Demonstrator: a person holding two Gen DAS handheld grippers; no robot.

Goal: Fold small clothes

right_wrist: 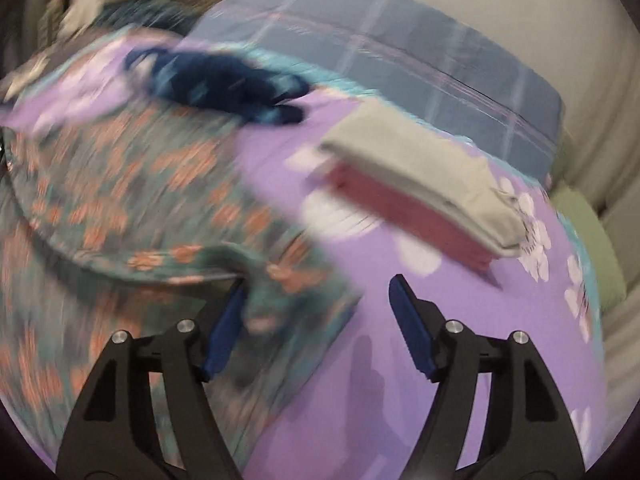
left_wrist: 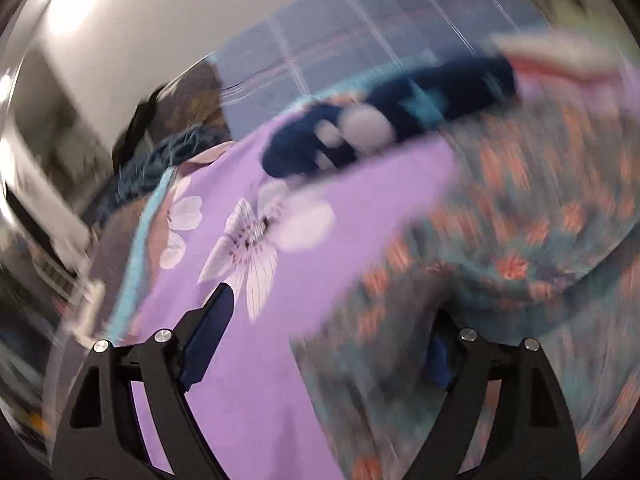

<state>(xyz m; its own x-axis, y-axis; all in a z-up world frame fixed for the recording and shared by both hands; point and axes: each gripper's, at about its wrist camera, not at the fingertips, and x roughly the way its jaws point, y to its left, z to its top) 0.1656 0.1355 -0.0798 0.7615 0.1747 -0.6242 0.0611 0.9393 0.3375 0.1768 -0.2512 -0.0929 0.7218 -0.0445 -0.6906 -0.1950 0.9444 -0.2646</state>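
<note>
A bed is seen under a lilac sheet (left_wrist: pixel 256 380) printed with white flowers and edged in teal; behind it a blue plaid cover (right_wrist: pixel 400 56) is laid along a pale wall (left_wrist: pixel 160 20). Much of both views is blurred.

The largest of the clothes, a teal garment (right_wrist: pixel 132 184) with orange flowers, is spread on the sheet; it fills the right of the left wrist view and the left of the right wrist view, and a raised fold is formed across it in the right wrist view. Beyond it a dark blue garment (left_wrist: pixel 400 120) with pale patches is laid on the sheet, near the plaid cover. A folded stack (right_wrist: pixel 420 200), grey on top and red beneath, is set on the sheet to the right in the right wrist view, apart from the teal garment; a green pillow (right_wrist: pixel 588 240) is seen at the bed's far right edge.

The left hand-held gripper (left_wrist: pixel 328 320) is released, its jaws spread wide; one finger (left_wrist: pixel 208 340) is over bare sheet, the other is half hidden by the teal garment; whether cloth is touched cannot be told. The right hand-held gripper (right_wrist: pixel 320 320) is likewise released; the teal garment's edge is lying just beside its left finger (right_wrist: pixel 226 328), and nothing is pinched.
</note>
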